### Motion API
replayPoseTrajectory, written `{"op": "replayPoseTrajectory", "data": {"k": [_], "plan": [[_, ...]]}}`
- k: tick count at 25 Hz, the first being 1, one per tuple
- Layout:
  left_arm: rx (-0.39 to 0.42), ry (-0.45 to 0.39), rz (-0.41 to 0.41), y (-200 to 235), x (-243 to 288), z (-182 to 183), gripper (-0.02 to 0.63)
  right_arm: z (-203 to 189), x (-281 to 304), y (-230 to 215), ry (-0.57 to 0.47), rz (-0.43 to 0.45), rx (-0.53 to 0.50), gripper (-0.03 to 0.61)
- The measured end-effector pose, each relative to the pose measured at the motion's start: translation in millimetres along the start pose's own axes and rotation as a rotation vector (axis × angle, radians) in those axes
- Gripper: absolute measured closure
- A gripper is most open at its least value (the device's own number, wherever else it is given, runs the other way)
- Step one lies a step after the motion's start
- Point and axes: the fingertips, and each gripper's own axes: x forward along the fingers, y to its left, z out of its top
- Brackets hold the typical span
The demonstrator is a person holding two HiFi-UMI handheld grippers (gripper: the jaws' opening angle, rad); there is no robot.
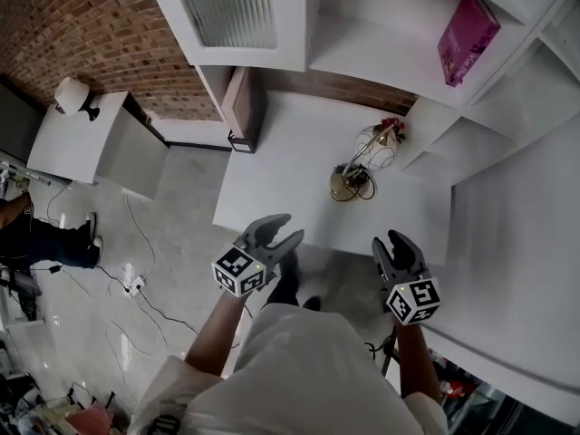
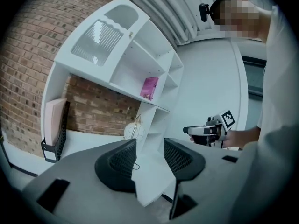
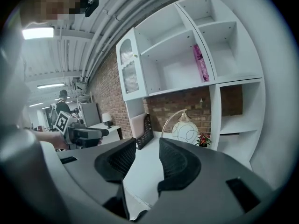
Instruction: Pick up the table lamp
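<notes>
The table lamp [image 1: 361,165] stands on the white desk [image 1: 290,179], with a gold round base, a curved gold arm and a white globe shade with wire loops. It also shows as the lamp [image 2: 132,130] far off in the left gripper view and the lamp [image 3: 185,129] in the right gripper view. My left gripper [image 1: 276,232] hovers at the desk's near edge, open and empty. My right gripper [image 1: 396,246] is level with it on the right, also open and empty. Both sit well short of the lamp.
A pink book [image 1: 467,37] leans on a white shelf unit [image 1: 426,25] behind the desk. A small red flower pot [image 1: 392,127] stands beside the lamp. A black file holder [image 2: 56,129] sits at the desk's far left. Cables [image 1: 136,288] lie on the floor.
</notes>
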Motion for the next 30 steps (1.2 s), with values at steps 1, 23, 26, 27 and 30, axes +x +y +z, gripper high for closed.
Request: {"op": "replayPoseTrajectory", "data": {"k": [1, 23, 26, 27, 30], "plan": [[-0.002, 0.006, -0.008, 8, 5, 1, 0.411, 2, 9, -2, 0.004, -0.003, 0.002, 0.408], [0.010, 0.123, -0.220, 107, 84, 9, 0.410, 31, 141, -39, 0.044, -0.087, 0.076, 0.406], [-0.002, 0.129, -0.223, 109, 90, 5, 0.410, 29, 149, -45, 0.044, -0.091, 0.095, 0.403], [-0.006, 0.129, -0.222, 109, 92, 3, 0.410, 28, 151, -48, 0.040, -0.090, 0.101, 0.403], [-0.019, 0.127, -0.213, 109, 101, -1, 0.410, 29, 160, -56, 0.039, -0.068, 0.114, 0.400]]}}
